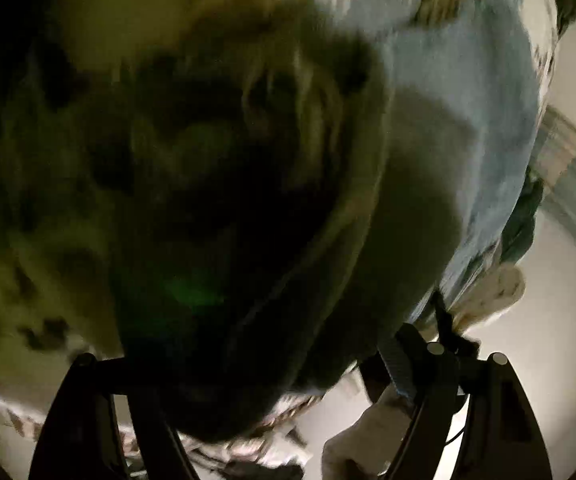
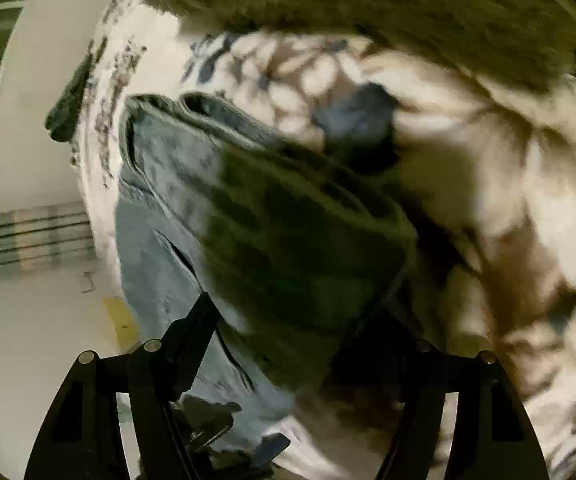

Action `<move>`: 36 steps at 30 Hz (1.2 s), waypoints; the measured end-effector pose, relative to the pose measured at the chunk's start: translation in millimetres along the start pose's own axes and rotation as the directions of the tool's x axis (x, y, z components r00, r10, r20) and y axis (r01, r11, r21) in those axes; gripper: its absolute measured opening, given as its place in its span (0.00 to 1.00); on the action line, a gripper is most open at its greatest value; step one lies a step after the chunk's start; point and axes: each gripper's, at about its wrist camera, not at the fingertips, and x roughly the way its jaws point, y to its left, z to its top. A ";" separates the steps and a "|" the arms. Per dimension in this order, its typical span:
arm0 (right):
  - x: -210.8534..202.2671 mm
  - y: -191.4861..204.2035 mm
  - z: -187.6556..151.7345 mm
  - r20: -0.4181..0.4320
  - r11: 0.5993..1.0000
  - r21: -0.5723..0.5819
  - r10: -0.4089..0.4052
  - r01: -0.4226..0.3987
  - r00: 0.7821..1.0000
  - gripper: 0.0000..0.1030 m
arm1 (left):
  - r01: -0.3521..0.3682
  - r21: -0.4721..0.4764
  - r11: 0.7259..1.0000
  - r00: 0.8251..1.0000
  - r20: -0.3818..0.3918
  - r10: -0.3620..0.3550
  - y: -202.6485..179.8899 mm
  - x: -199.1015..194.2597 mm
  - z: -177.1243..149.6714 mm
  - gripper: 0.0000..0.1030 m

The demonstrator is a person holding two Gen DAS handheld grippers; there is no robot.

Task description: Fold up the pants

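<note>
The pants point(image 2: 167, 216) are seen as faded blue denim, matt and coarse, with stitched seams. A soft, fuzzy cloth blanket point(image 2: 520, 184), printed with flowers, is spread beneath. Each claw point(image 2: 300, 344) is formed of matt black plastic, set with small shiny metal pins.

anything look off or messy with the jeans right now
The jeans lie bunched rather than flat on the floral bedspread, the denim rumpled up close to both grippers. Both views are motion-blurred and partly in shadow, so no damage can be judged.
</note>
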 end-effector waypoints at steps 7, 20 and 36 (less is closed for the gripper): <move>8.8 4.3 5.0 0.015 1.000 -0.014 0.009 -0.008 1.000 0.71 | 0.088 -0.063 0.994 0.991 0.103 -0.082 -13.1 -5.9 14.5 0.65; -27.6 28.6 -26.4 0.185 0.996 0.084 -0.048 0.033 0.982 0.30 | 0.022 0.212 0.977 0.988 0.146 -0.053 -88.8 -48.1 -7.6 0.20; -204.7 107.1 -65.3 0.378 0.973 0.215 -0.001 -0.086 0.926 0.20 | -0.099 0.631 0.770 0.995 0.074 0.067 -278.0 -108.1 -89.6 0.17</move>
